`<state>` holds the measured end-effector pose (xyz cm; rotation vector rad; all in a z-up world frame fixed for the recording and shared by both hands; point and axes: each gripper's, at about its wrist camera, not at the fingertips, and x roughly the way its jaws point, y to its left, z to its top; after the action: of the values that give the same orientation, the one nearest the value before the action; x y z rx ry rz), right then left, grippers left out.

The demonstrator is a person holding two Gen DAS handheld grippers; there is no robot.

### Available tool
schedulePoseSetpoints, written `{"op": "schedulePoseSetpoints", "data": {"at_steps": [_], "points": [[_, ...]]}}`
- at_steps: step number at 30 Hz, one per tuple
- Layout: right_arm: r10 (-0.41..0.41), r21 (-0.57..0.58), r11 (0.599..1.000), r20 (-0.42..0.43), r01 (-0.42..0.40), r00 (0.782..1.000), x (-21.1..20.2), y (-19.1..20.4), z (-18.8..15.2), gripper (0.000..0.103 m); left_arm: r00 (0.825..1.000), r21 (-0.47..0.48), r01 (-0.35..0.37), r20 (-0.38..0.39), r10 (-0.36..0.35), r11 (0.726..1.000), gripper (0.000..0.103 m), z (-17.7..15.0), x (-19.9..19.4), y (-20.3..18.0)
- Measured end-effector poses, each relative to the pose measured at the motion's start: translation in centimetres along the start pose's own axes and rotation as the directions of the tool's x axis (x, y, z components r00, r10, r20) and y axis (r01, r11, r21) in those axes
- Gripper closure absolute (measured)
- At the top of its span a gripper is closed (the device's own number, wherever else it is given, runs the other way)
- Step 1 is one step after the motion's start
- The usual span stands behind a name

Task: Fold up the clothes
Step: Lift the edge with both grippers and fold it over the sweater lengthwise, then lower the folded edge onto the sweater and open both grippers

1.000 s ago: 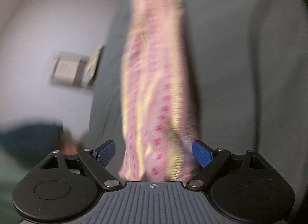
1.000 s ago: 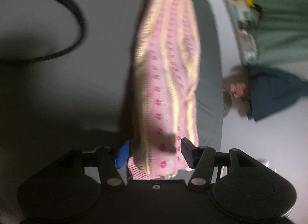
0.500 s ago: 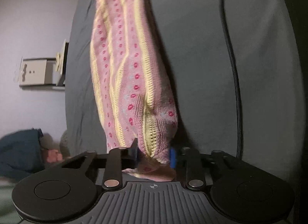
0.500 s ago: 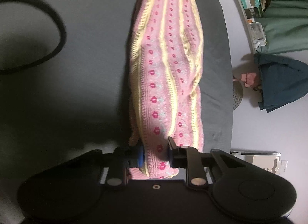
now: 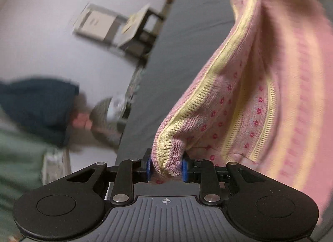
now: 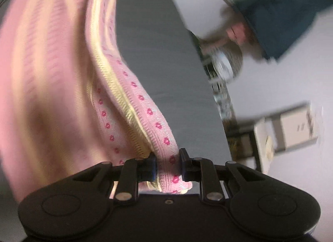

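Observation:
A pink knit garment (image 5: 260, 96) with yellow stripes and red dots hangs in the air over a grey bed sheet (image 5: 187, 40). My left gripper (image 5: 166, 169) is shut on a bunched corner of it. In the right wrist view the same garment (image 6: 52, 75) spreads up and to the left, and my right gripper (image 6: 166, 166) is shut on another corner of it. The cloth is stretched between the two grippers and is blurred from motion.
The grey sheet (image 6: 156, 54) lies below. Beyond the bed edge, a white floor holds a small stool with a box (image 5: 116, 27), a dark blue cloth (image 5: 37, 104) and a round basket (image 5: 108, 115). A green fabric (image 5: 18, 158) lies at lower left.
Both grippers were open around the garment ends a second ago and closed on them. Now both have lifted the garment and swung, the cloth spreading out sideways.

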<state>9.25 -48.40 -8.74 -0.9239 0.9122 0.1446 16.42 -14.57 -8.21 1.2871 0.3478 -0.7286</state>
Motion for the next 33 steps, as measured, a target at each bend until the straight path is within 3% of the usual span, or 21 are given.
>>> {"op": "schedulePoseSetpoints", "data": {"at_steps": [3, 6, 9, 13, 17, 21, 26, 29, 33], "points": [[0.036, 0.099, 0.995, -0.05, -0.031, 0.998, 3.4, -1.9, 0.5, 0.082, 0.999, -0.094, 0.027, -0.038, -0.03, 0.995, 0.076, -0.5, 3.6, 1.8], [0.07, 0.112, 0.992, -0.063, -0.062, 0.996, 5.2, -2.2, 0.1, 0.082, 0.996, -0.136, 0.057, -0.066, -0.067, 0.989, 0.076, -1.8, 6.6, 1.6], [0.072, 0.081, 0.994, -0.01, -0.071, 0.997, 4.1, -2.0, -1.1, 0.082, 0.996, -0.097, 0.078, -0.036, -0.082, 0.992, 0.076, -3.4, 7.2, 0.1], [0.083, 0.084, 0.992, 0.094, -0.091, 0.992, -0.1, -1.3, -3.4, 0.082, 0.99, -0.098, 0.092, 0.118, -0.08, 0.991, 0.076, -6.2, 3.9, -0.4], [0.107, 0.028, 0.993, 0.152, -0.113, 0.983, -4.8, 1.9, -6.1, 0.082, 0.976, -0.047, 0.124, 0.184, -0.113, 0.991, 0.076, -8.4, -0.2, -2.0], [0.151, -0.061, 0.988, 0.129, -0.144, 0.98, -6.8, 6.2, -8.4, 0.082, 0.962, 0.056, 0.179, 0.201, -0.187, 0.982, 0.076, -9.2, -4.1, -5.5], [0.169, -0.185, 0.971, 0.092, -0.15, 0.981, -7.5, 11.1, -10.2, 0.082, 0.937, 0.163, 0.284, 0.163, -0.309, 0.945, 0.076, -9.3, -6.8, -11.3], [0.162, -0.267, 0.954, 0.085, -0.134, 0.983, -7.7, 13.0, -11.1, 0.082, 0.932, 0.182, 0.305, 0.144, -0.332, 0.935, 0.076, -9.9, -7.7, -13.8], [0.139, -0.358, 0.928, 0.092, -0.098, 0.986, -7.2, 14.7, -11.6, 0.081, 0.939, 0.167, 0.298, 0.128, -0.321, 0.94, 0.076, -10.7, -7.9, -15.4]]}}
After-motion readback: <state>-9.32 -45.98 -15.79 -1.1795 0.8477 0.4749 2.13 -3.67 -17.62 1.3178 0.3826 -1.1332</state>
